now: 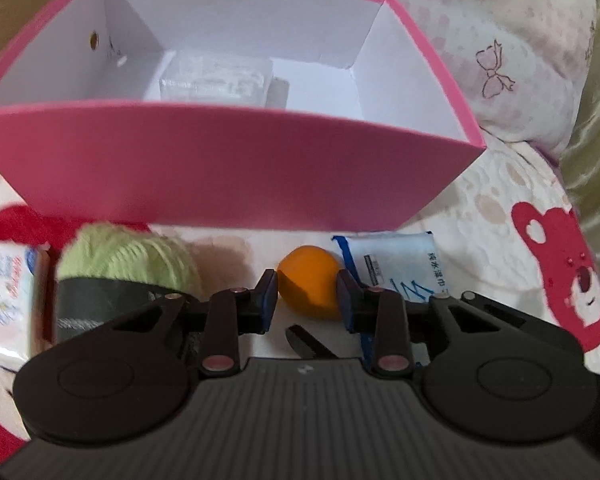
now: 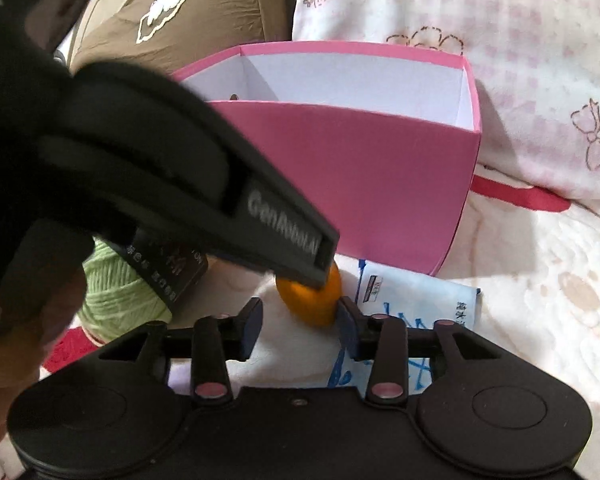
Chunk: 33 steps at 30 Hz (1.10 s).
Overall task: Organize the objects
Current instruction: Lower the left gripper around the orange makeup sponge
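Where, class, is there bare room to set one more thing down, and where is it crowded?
Inside the pink box, the white floor right of the clear packet is bare. The bedspread right of the box is also free. The strip before the box is crowded: yarn, orange ball, white pouch, both grippers.

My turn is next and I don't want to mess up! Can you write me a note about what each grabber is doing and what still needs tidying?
Left gripper: open, fingers either side of the orange ball, not clamped yet.
Right gripper: open, empty, close to the same ball.
Pink box: sits on the bedspread just behind the ball; one clear plastic pack already lies inside.
Still outside, in front of the box: green yarn, white-and-blue packet, tissue pack at far left.
Left to do: probably close on the ball, drop it in the box, then the other three.
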Available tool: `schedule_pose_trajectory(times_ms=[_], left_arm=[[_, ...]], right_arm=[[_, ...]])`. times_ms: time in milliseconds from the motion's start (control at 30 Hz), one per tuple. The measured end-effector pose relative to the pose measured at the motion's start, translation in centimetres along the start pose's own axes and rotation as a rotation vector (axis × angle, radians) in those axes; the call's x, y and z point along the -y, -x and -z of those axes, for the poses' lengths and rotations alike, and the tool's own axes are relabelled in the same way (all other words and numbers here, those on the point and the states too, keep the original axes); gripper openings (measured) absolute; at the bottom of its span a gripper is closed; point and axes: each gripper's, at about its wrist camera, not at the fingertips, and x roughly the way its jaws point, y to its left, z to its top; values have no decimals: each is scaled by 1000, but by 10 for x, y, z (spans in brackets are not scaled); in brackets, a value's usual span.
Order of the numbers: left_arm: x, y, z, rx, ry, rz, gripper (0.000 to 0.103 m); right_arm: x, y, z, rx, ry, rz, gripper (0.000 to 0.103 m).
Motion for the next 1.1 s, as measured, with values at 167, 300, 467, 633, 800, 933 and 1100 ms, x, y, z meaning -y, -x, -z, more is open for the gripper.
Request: schedule_pose_trajectory(times_ms=[167,300,467,633,800,933,1100], left_arm=[[0,-5,2,4,26,10,32],[-1,-7,3,17,28,21,32],[1,-8,1,-11,-41,39,28],[-6,-6,0,-16,-16,77,25],[-2,2,1,-4,-32,91,25],[0,11,3,-11,-28,103,25],[1,17,10,-48,-13,108,25]], right_arm=[[-4,-4,2,0,53,23,48],[-5,-6,2,-4,79,39,48],[1,-9,3,12,49,25,52],[6,-9,4,27,27,8,56],[11,-7,3,26,24,3,56],[18,-1,0,6,-37,-28,55],[23,12,-1,-55,-137,-90,55]])
